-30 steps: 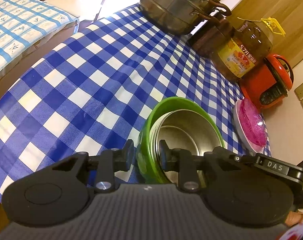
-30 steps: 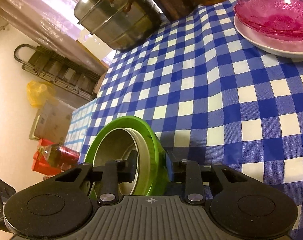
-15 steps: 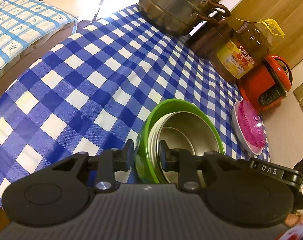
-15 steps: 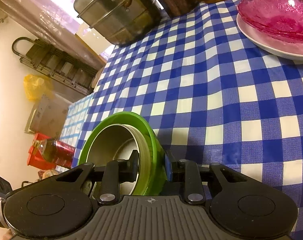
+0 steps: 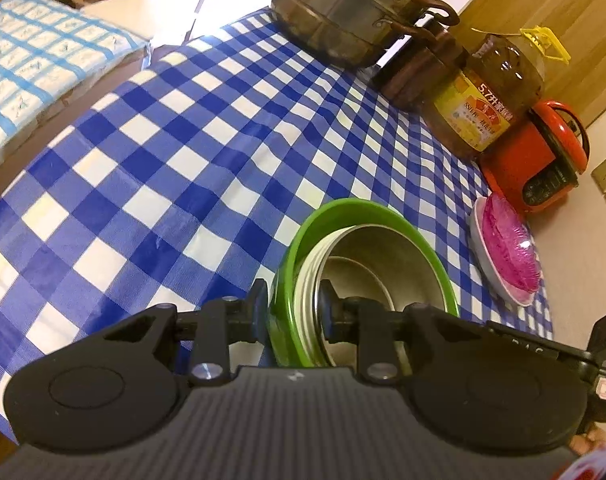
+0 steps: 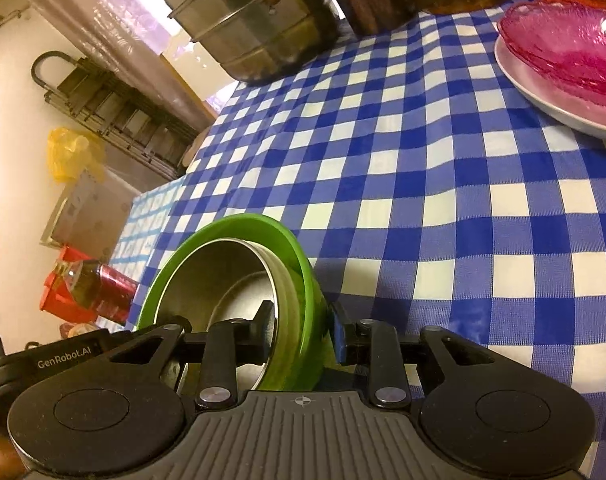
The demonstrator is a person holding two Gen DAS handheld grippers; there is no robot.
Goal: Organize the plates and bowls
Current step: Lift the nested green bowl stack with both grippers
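**Both grippers pinch the rim of the green bowl stack**

Your left gripper [image 5: 291,300] stands nearly closed, one finger outside the round green plastic bowl [image 5: 287,280] and one inside the round stainless-steel bowl [image 5: 375,256] nested in it, clamping the two walls together. Your right gripper [image 6: 301,320] takes the opposite rim the same way, but its jaws are opening slightly with the walls between them. The stack is near the table's front edge, over the blue-and-white checked tablecloth [image 5: 183,152].

Inside the steel bowl you see a smaller steel rim; whether it is a third bowl you cannot tell.

Toward the table's right edge, ruffled pink glass bowls [image 6: 567,44] lie in a shallow white plate [image 6: 543,96].

Along the far edge stand a two-tier steel steamer pot [image 5: 343,4], a large amber oil bottle [image 5: 491,92] with a yellow cap and "5.7" on its label, and an orange rice cooker [image 5: 539,156].

The left gripper's body, seen from the right wrist, reads "GenRobot.AI".
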